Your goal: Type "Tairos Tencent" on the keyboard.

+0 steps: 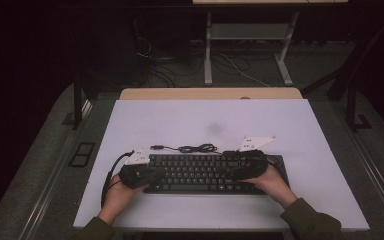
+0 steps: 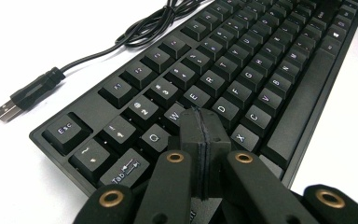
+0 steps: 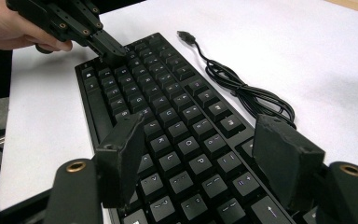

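We have a black keyboard (image 1: 207,172) lying flat near the front edge of the white table (image 1: 180,120), its cable (image 1: 195,148) coiled loosely just behind it with the USB plug (image 2: 9,108) lying free on the surface. The left claw (image 2: 200,126) has its jaws pressed together with nothing between them, its tip resting on or just over the keys beside W and D at the board's left end; the right claw (image 3: 205,163) stands apart, empty, its two pads hanging over the keys at the right end without gripping anything. We judge the board to be rigid plastic, light to moderate in weight, unlikely to flex; the smooth edges look slippery against the pads, and the keycaps would give or pop if squeezed or levered. We would take hold at the short ends or along the front and back rims, one claw per end, never on the keys; a lone grip at one end would let it sag and twist. The cable is limp and will drag behind, so the plug may catch on the table edge.
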The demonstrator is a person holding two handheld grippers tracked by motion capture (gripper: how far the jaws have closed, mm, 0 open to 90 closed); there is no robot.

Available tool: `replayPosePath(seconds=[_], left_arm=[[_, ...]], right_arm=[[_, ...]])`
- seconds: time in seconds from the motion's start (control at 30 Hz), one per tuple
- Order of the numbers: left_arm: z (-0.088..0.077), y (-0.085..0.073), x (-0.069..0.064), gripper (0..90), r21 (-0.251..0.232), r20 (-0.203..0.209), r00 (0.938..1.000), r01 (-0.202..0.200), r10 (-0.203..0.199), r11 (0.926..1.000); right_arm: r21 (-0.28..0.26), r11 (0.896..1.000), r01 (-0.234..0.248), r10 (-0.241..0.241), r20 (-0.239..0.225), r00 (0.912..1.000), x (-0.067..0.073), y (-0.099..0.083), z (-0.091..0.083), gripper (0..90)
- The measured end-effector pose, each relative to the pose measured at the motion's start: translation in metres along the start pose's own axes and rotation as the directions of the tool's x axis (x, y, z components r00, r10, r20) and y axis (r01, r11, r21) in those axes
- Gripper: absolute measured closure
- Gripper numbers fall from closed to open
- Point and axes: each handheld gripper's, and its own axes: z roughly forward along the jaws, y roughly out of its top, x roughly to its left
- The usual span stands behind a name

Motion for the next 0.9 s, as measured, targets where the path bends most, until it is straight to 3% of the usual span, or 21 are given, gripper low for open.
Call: replayPosePath(seconds=[0.33, 0.6, 0.9], left_arm=[[0.0005, -0.0004, 0.0009, 89.1, 0.012, 0.002, 1.0, -0.009, 0.009, 0.9999], [0.0018, -0.0012, 0.0012, 89.2, 0.011, -0.001, 1.0, 0.006, -0.006, 0.9999], [0.0002, 0.0027, -0.0014, 89.1, 0.004, -0.003, 0.9999, -0.01, 0.01, 0.9999]], right_arm=[[0.0, 1.0, 0.002, -0.002, 0.0, 1.0, 0.0011, 0.0002, 0.0006, 33.5], [0.002, 1.0, 0.0, 0.0, 0.0, 1.0, 0.0014, -0.0003, 0.0012, 33.5], [0.004, 1.0, 0.0, 0.0, 0.001, 1.0, 0.001, -0.0007, 0.0015, 33.5]])
